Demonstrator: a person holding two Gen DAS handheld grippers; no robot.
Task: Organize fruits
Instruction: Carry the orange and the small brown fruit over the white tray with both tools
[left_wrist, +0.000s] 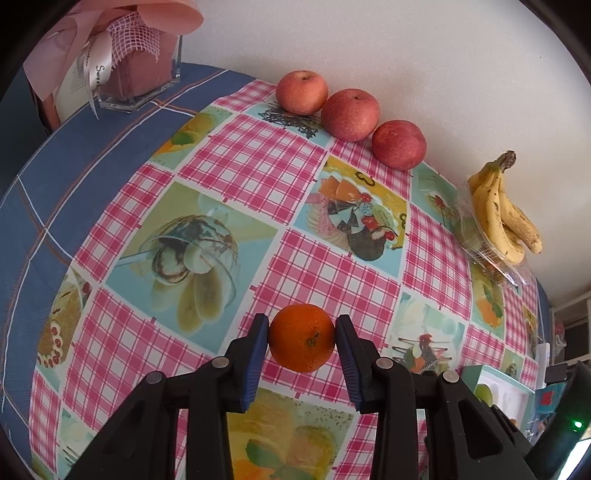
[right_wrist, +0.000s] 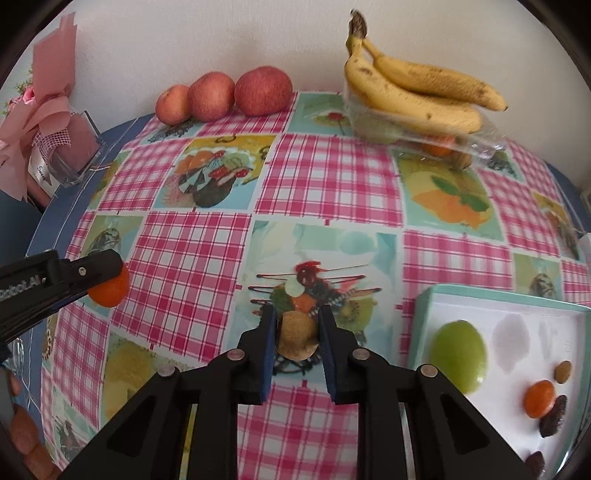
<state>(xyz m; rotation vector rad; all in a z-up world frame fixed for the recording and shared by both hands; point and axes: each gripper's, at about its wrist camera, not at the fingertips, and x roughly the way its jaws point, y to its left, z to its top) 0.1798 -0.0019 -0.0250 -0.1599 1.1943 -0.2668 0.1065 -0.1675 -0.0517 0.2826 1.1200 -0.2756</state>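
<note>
- The left tongs (left_wrist: 302, 341) are clamping an orange mandarin (left_wrist: 302, 342) between both blue pads, jaws closed only as far as the fruit allows, and are holding it above the checked table (left_wrist: 258, 155).
- The right tongs (right_wrist: 297, 338) are gripping a brown kiwi (right_wrist: 296, 335) the same way, just left of the white tray (right_wrist: 517, 317).
- To do this well, I would judge each fruit should be carried level and lowered until it is resting before the grip is loosened, since both are round and likely to roll.
- The mandarin is looking glossy, with its green stem scar facing the camera; the kiwi is looking matte and fuzzy.
- The tray is already holding a green fruit (right_wrist: 458, 354) and a small orange one (right_wrist: 540, 398).
</note>
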